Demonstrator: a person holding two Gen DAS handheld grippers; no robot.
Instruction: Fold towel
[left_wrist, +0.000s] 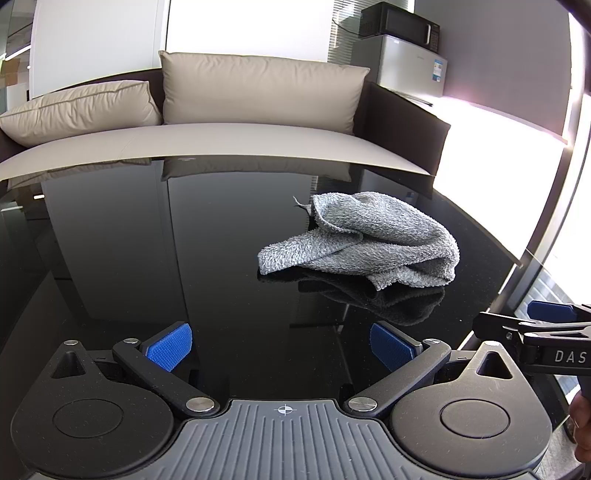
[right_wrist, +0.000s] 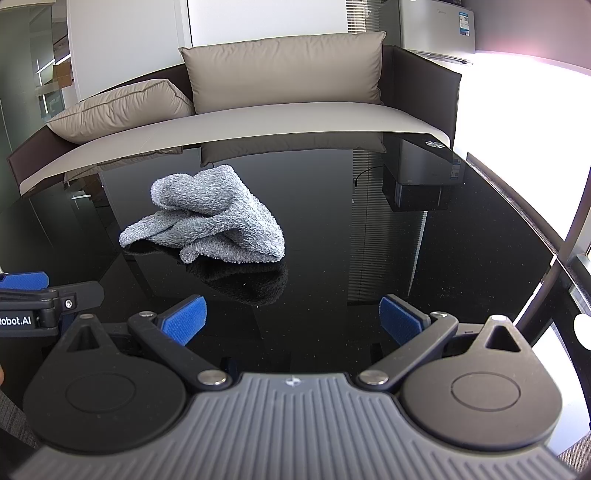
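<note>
Right now the grey towel (left_wrist: 364, 242) is sitting crumpled in a heap on the glossy black table (left_wrist: 147, 258), and its folds are hiding its own corners, so which edge is which is hard to make out. From the left wrist view it is lying at about one o'clock ahead of the left claw (left_wrist: 280, 345); from the right wrist view it is lying at about eleven o'clock ahead of the right claw (right_wrist: 291, 319). Both claws are hanging wide open with nothing between their blue pads (left_wrist: 170, 346), well apart from the cloth.

At three o'clock in the left view the right claw is poking in, cut off by the frame edge, showing only the letters "DAS". At nine o'clock in the right view the left claw is likewise cropped, reading "obot.AI".

Beyond the table a sofa (left_wrist: 221, 140) with beige cushions (left_wrist: 258, 88) is filling the twelve o'clock direction. At one o'clock a black microwave (left_wrist: 400, 24) is sitting on a small silver fridge (left_wrist: 410, 64); the fridge's sticker is too small to read. Glare is washing out the window side.
</note>
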